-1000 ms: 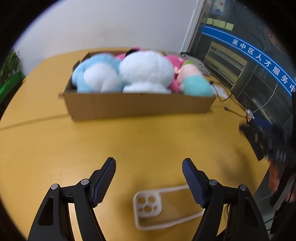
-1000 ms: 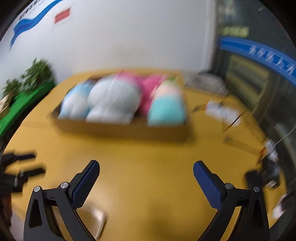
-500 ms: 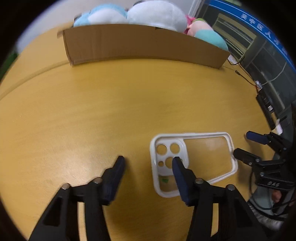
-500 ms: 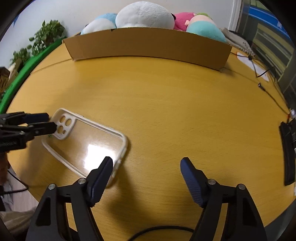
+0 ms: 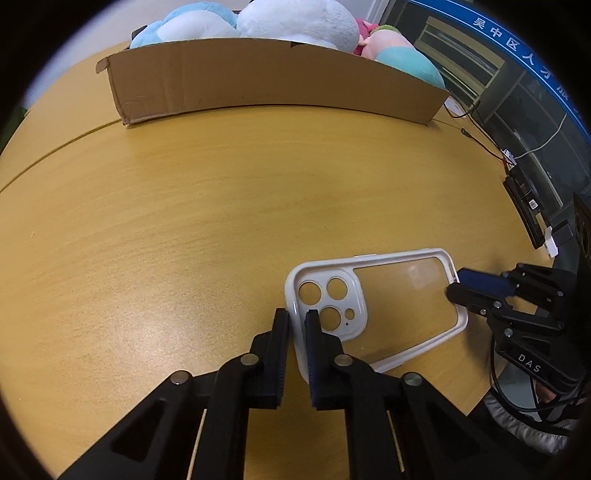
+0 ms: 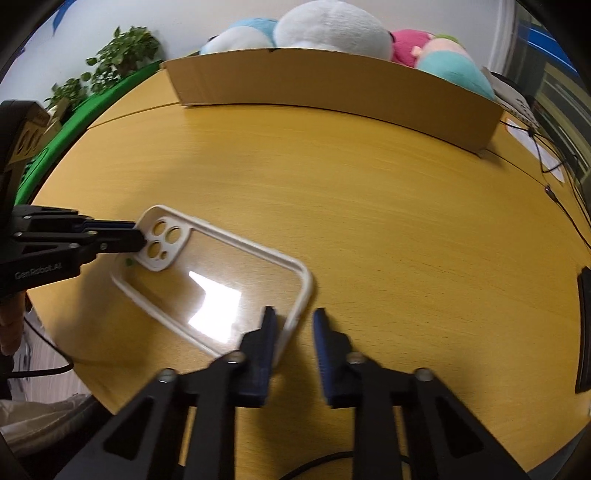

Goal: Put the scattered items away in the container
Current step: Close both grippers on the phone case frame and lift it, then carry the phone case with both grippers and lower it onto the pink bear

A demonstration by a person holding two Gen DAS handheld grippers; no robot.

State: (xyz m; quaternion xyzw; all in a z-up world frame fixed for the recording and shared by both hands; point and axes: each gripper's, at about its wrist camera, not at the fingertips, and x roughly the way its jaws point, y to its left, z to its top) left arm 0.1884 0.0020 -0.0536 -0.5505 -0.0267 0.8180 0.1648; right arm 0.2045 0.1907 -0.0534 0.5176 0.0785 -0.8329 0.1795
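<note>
A clear phone case (image 5: 406,302) with a white rim lies flat on the yellow wooden table (image 5: 184,221), near its front edge. My left gripper (image 5: 296,317) is shut on the rim at the camera-hole end. In the right wrist view the same case (image 6: 229,273) runs from the left gripper (image 6: 136,240) to my right gripper (image 6: 294,317), which is shut on the rim of the opposite short end. The right gripper (image 5: 456,286) shows at that end in the left wrist view too. The cardboard box (image 5: 277,81) stands at the back, packed with plush toys (image 5: 295,18).
A black flat device (image 5: 524,206) and thin cables (image 5: 480,136) lie at the table's right side. Green plants (image 6: 110,62) stand beyond the left edge. A person's grey sleeve (image 5: 517,424) is below the table's front edge. Bare tabletop separates the case from the box (image 6: 332,81).
Both grippers have come down from above the table to the phone case. Their jaws went from wide apart to closed on its two short ends.
</note>
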